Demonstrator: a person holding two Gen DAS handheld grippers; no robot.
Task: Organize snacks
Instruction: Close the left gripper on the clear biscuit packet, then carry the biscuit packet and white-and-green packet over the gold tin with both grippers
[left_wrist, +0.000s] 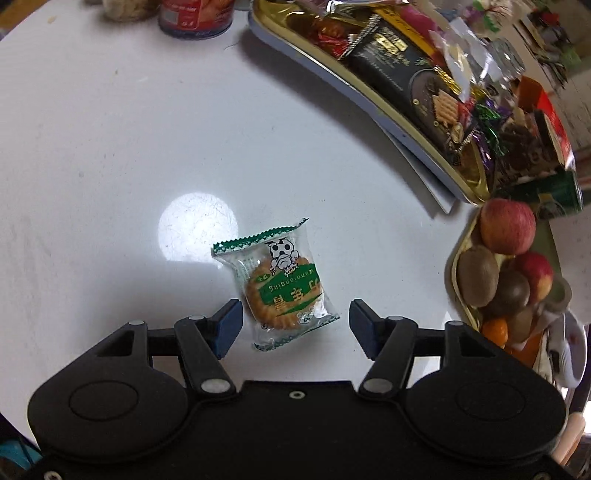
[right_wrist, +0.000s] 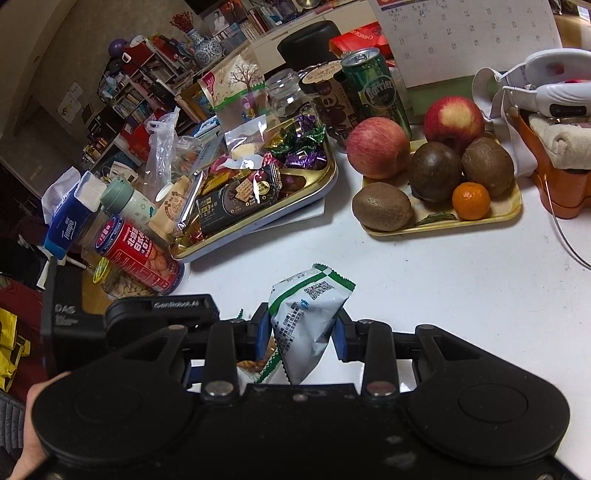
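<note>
While the left hand-held gripper (left_wrist: 295, 325) hangs low over the smooth white worktop (left_wrist: 110, 147), its two blue-padded fingers stand wide apart on either side of a biscuit packet (left_wrist: 282, 288), touching neither edge. The packet lies flat: clear crinkled plastic with green zigzag ends, a green label and a cartoon cow, and a round golden biscuit with a scalloped rim showing through.

The right hand-held gripper (right_wrist: 303, 334) is closed on a second snack packet (right_wrist: 308, 325), white and green with small print and a square code, which stands upright and creased between the pads. Something biscuit-coloured shows just below it, possibly the first packet, though the view is too crowded to be sure.

Beyond, a shiny gold tray (right_wrist: 325, 181) with rounded corners holds foil-wrapped sweets in purple and green (right_wrist: 303, 147) and a dark cracker box (right_wrist: 236, 203). Just beside it a pale yellow tray (right_wrist: 509, 212) carries two red apples (right_wrist: 376, 146), brown fuzzy kiwis (right_wrist: 382, 206) and a small orange (right_wrist: 471, 201). A red biscuit tin (right_wrist: 142, 256) lies on its side near the gold tray's corner, and a green drink can (right_wrist: 376, 88) stands upright behind the fruit.
</note>
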